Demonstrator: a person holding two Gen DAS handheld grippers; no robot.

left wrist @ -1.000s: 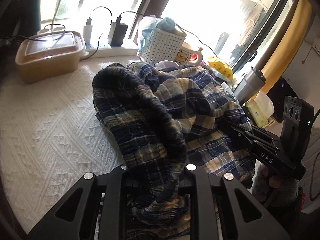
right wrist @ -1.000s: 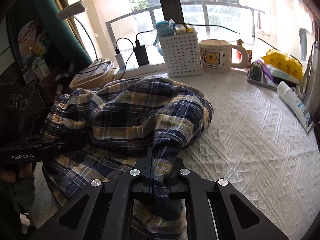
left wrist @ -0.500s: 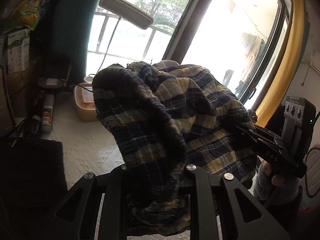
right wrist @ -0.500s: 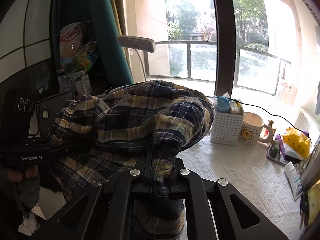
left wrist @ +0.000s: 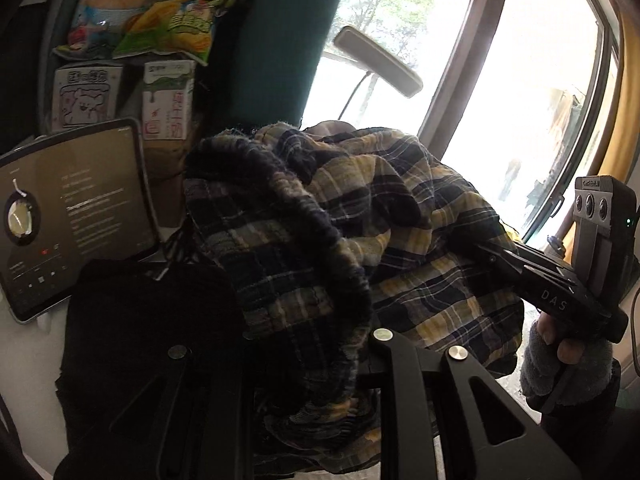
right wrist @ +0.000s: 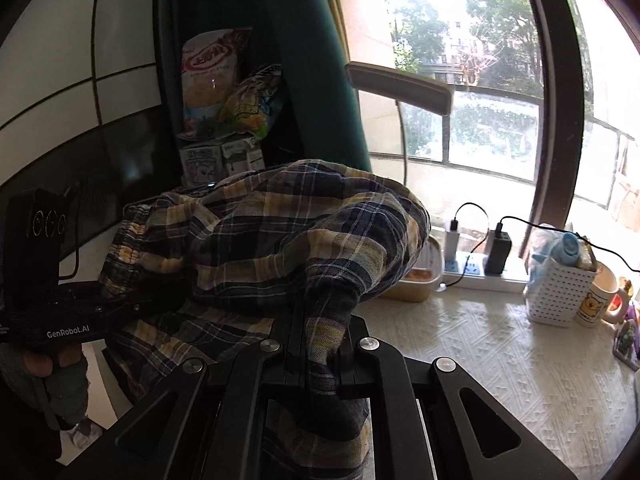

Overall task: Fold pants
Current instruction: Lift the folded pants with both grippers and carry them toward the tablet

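Note:
The plaid pants [left wrist: 360,232], navy and yellow checks, hang bunched in the air between both grippers. My left gripper [left wrist: 316,360] is shut on the gathered elastic waistband, which drapes over its jaws. My right gripper [right wrist: 320,344] is shut on a twisted fold of the pants [right wrist: 280,232]. The right gripper's body [left wrist: 560,292] shows at the right of the left wrist view, buried in cloth. The left gripper's body [right wrist: 72,320] shows at the left of the right wrist view. Both sets of fingertips are hidden by fabric.
A white textured tablecloth [right wrist: 500,360] lies below at the right. On it stand a white basket [right wrist: 560,292], a bear mug [right wrist: 600,300], a power strip with chargers [right wrist: 480,268] and a beige box [right wrist: 420,284]. A tablet [left wrist: 76,216], snack bags [left wrist: 168,20] and a lamp [right wrist: 400,88] are behind.
Both grippers have lifted the pants well above the table and swung left. The table has dropped out of the left wrist view; tablet and snack bags have come in.

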